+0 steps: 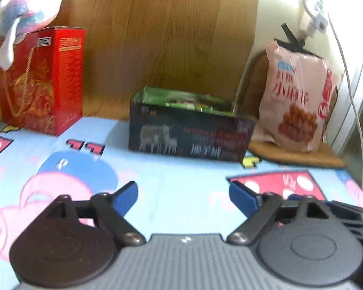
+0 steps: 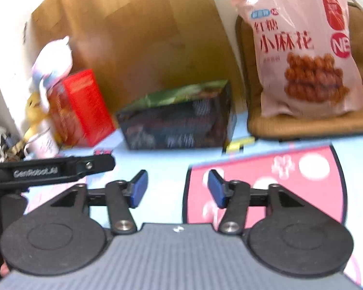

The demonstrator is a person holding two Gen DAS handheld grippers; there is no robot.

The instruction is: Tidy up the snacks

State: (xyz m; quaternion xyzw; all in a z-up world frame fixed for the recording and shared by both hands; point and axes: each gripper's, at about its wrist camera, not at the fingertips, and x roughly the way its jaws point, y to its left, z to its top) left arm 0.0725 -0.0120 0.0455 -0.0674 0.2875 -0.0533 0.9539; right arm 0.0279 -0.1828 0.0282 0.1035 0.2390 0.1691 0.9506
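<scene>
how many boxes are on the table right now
2: a tall red box at the back left with a plush toy on top, and a dark open-topped box in the middle. More may be hidden out of view.

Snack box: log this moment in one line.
left tongs open, empty | right tongs open, empty | dark snack box open-topped | pink snack bag upright on mat

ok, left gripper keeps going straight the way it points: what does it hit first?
Probably the dark open-top box. The left gripper is open and empty, with only bare cartoon-print cloth between. Depth is uncertain; angled down, it may touch the cloth first.
</scene>
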